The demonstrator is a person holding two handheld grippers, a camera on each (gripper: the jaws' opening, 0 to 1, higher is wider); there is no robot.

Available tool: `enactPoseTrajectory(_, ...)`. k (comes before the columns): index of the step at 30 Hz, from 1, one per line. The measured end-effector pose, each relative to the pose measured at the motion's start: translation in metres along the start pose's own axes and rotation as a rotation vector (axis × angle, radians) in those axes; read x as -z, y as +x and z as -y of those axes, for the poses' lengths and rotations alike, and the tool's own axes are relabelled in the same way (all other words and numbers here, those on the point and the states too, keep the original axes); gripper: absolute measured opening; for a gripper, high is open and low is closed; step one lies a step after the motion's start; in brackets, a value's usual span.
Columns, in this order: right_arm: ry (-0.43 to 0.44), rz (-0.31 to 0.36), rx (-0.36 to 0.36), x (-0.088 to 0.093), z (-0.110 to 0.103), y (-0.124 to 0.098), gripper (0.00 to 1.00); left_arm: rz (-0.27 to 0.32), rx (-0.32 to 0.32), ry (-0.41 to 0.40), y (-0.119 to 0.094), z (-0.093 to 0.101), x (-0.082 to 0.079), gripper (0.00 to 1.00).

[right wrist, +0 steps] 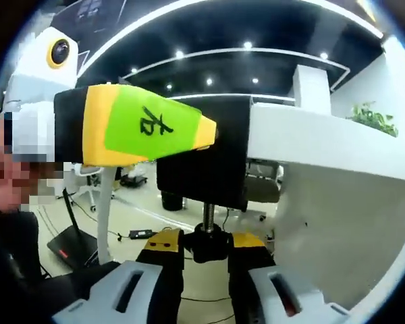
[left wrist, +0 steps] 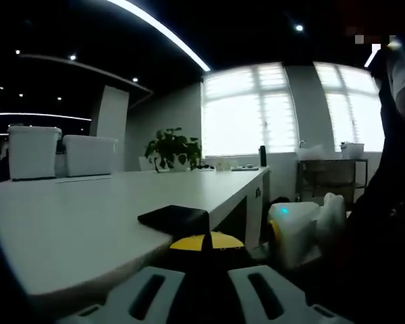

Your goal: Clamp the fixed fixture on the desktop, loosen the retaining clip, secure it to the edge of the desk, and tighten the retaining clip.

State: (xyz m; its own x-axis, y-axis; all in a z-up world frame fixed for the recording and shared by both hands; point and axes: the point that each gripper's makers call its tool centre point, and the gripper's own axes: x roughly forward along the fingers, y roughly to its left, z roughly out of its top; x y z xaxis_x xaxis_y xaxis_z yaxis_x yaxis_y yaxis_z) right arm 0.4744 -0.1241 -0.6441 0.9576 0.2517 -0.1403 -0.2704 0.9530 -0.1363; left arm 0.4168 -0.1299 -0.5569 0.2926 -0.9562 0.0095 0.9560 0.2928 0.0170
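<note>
A black clamp fixture (left wrist: pixel 173 217) sits on the edge of the white desk (left wrist: pixel 88 216), its top plate lying on the desktop. My left gripper (left wrist: pixel 206 241) is shut on it, yellow tips pressed together just below the plate. In the right gripper view the fixture (right wrist: pixel 209 155) wraps the desk edge (right wrist: pixel 324 142). Its threaded screw (right wrist: pixel 208 214) hangs down to a black knob (right wrist: pixel 209 246). My right gripper (right wrist: pixel 208 244) is shut on that knob from below. The left gripper's green and yellow finger (right wrist: pixel 135 125) reaches the fixture from the left.
Two white boxes (left wrist: pixel 34 152) and a potted plant (left wrist: pixel 172 148) stand at the desk's far side, and a metal shelf (left wrist: pixel 331 177) stands by the windows. Under the desk are a white leg (right wrist: pixel 106 202), floor cables (right wrist: pixel 142 234) and a chair (right wrist: pixel 260 185). A person is at the left.
</note>
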Motion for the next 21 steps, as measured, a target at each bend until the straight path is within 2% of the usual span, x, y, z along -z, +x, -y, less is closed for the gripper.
enactPoseTrajectory(3,-0.048,0.016,-0.093,-0.001,-0.001,-0.003,0.22,-0.004,0.003,-0.001,0.0,0.0,0.0,0.02)
enactPoseTrajectory(10,-0.036,0.037,-0.384,-0.001,-0.007,-0.001,0.22,-0.024,0.002,0.009,0.003,0.003,0.002,0.02)
enactPoseTrajectory(13,-0.066,0.048,-0.417,-0.001,-0.007,0.0,0.22,-0.036,-0.003,0.014,0.003,0.003,0.004,0.02)
enactPoseTrajectory(17,-0.069,0.059,-0.507,-0.001,-0.011,0.0,0.22,-0.04,-0.004,0.011,0.003,0.003,0.004,0.02)
enactPoseTrajectory(19,-0.062,0.069,-0.539,-0.001,-0.01,0.0,0.22,-0.074,0.003,0.006,0.003,0.004,0.01,0.02)
enactPoseTrajectory(21,-0.075,0.078,-0.538,-0.001,-0.009,0.0,0.22,-0.071,0.001,0.0,0.004,0.004,0.01,0.02)
